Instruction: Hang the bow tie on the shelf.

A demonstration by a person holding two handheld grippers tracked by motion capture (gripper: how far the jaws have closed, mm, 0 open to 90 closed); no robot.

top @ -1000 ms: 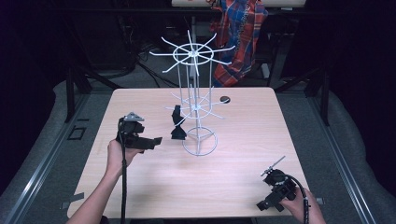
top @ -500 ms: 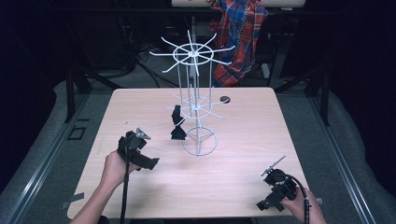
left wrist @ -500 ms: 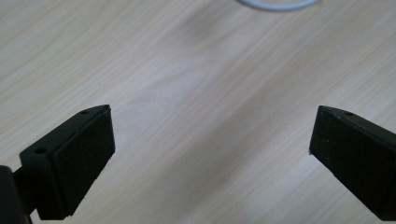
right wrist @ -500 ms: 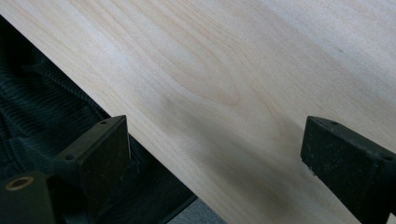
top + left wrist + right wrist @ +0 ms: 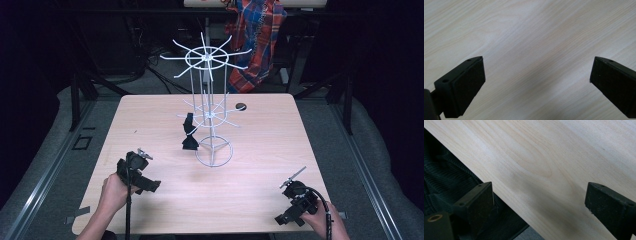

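- From the high view we look forward and down from above the person's side, taking in the whole wooden table and the white wire rack at a distance.
- In the left gripper view we ride close above the tabletop, facing down along two black jaws standing wide apart.
- In the right gripper view we sit equally near, over the table's near edge.
- All three views share the pale wood surface.
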